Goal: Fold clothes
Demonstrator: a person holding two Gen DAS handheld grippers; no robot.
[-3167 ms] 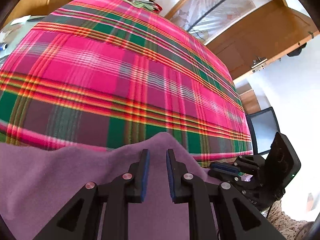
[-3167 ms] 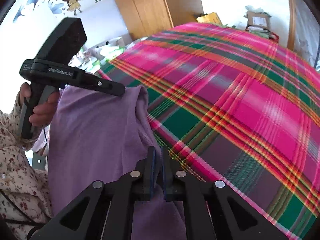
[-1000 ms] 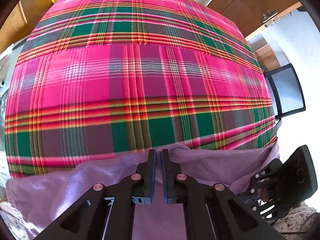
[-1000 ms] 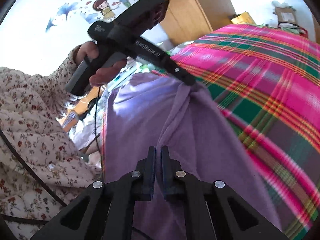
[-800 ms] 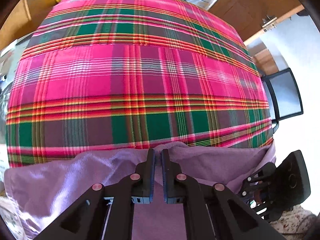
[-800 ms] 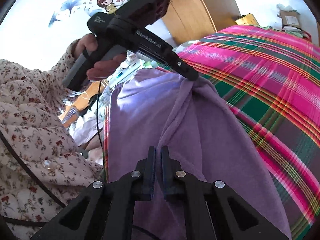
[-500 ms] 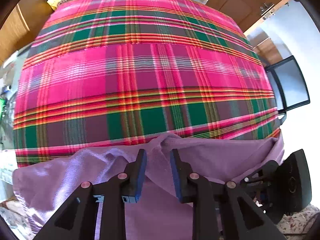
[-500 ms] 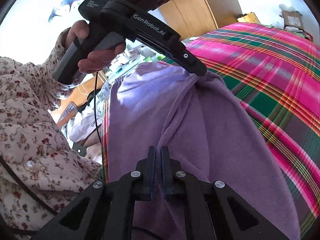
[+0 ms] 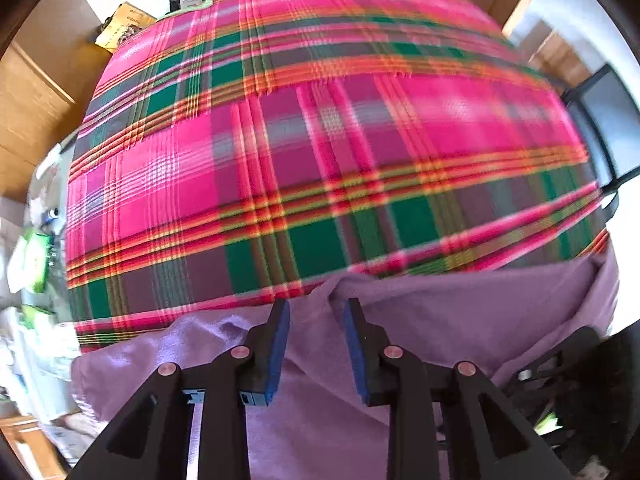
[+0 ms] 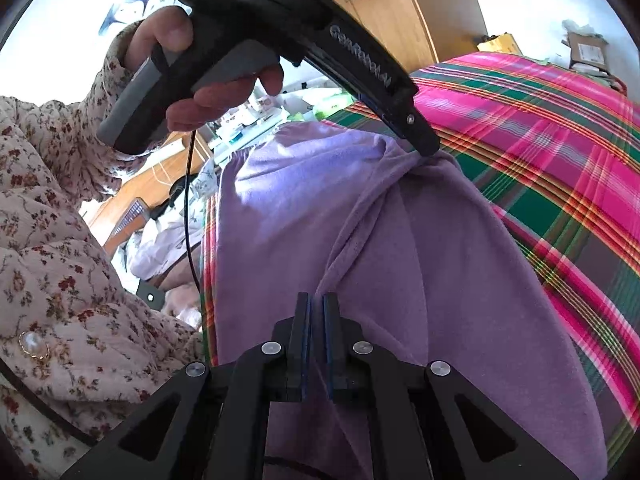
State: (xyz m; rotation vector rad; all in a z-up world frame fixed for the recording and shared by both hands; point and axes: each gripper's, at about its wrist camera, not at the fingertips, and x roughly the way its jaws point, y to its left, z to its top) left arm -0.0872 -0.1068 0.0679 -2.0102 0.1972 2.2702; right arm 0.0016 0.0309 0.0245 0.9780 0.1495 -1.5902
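The purple top (image 9: 460,312) lies on the plaid bed (image 9: 320,140), near edge. Left gripper (image 9: 314,344) fingers apart, w/ nothing held. Right gripper (image 10: 316,344) fingers clamped on cloth. A one-side pull could bunch it & spoil the fold.

The garment (image 9: 420,320) lies on the near edge of the bed (image 9: 320,140), its far hem bunched into a ridge. The left gripper (image 9: 314,312) sits over that hem, one finger on either side of the ridge. The right gripper (image 10: 316,304) is at the garment's right end, beside the left one. Boxes (image 9: 128,26) stand beyond the bed's far end.
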